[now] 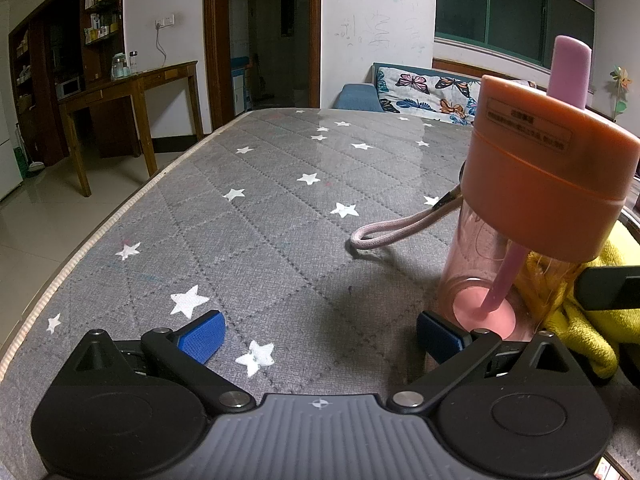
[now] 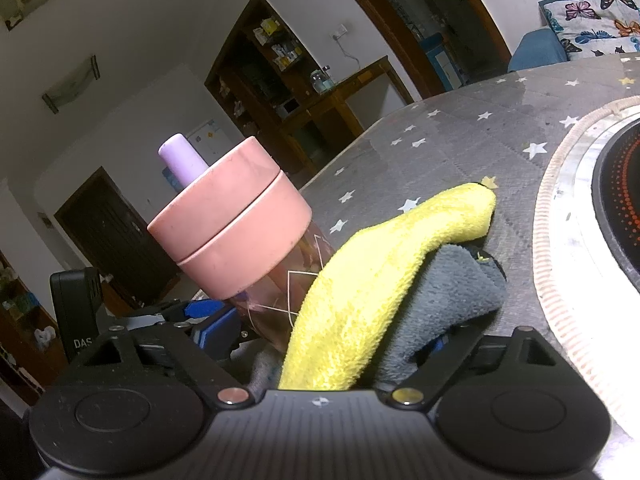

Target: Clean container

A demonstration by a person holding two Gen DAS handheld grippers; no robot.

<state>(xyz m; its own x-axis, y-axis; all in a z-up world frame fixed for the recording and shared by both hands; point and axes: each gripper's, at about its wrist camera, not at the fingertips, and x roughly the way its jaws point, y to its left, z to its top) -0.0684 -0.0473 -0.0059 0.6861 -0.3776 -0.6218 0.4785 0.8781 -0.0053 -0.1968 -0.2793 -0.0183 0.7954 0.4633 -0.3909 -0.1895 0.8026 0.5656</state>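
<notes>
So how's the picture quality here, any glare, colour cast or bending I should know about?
Left wrist view: dim indoor light, window glare streaking the table cover, the bottle looking orange, fisheye curving the table edge. Right wrist view: the same bottle reads pink, the yellow cloth looms large, doorways bend.

Black tool (image 1: pixel 320 338) arms, blue ribbed pads (image 1: pixel 202 336).

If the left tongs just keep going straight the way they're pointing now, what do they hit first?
Probably the bare grey starred tablecloth. The open left tongs aim down at the cloth, nothing between the pads. The pink bottle stands right beside the right-side pad and might be brushed; depth is unclear.
</notes>
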